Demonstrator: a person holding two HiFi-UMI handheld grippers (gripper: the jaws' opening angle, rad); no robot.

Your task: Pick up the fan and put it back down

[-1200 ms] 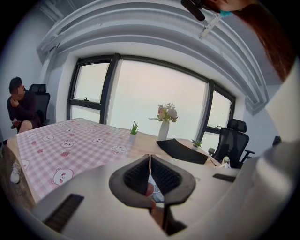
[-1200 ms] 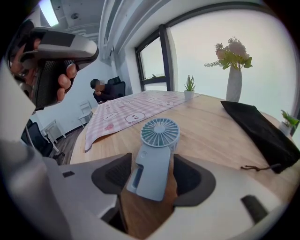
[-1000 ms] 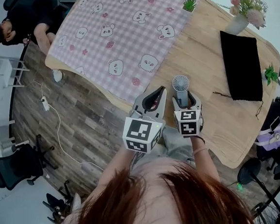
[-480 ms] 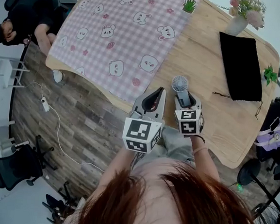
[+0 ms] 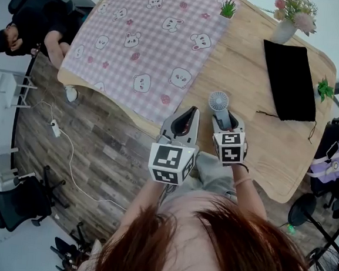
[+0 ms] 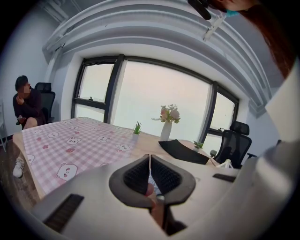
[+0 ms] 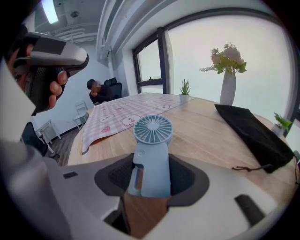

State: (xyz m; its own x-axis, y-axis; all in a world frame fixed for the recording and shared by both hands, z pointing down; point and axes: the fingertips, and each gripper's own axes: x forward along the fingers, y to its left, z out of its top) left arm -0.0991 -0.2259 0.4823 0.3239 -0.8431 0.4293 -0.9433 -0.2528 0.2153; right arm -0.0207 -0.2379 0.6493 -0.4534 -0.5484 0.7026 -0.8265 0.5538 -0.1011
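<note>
The right gripper (image 7: 151, 179) has just been closing its 2 jaws and now clamps the blue fan (image 7: 153, 140) by its handle. The fan seems to rest upright on the wooden table (image 5: 263, 140). The left gripper (image 6: 150, 174) has its jaws pressed together on nothing.

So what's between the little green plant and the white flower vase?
Just bare wooden tabletop between the small green potted plant and white flower vase, head view.

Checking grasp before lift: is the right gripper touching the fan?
Touching. Right gripper view: the right gripper has just been closing, and its pads sit against the fan handle on both sides.
</note>
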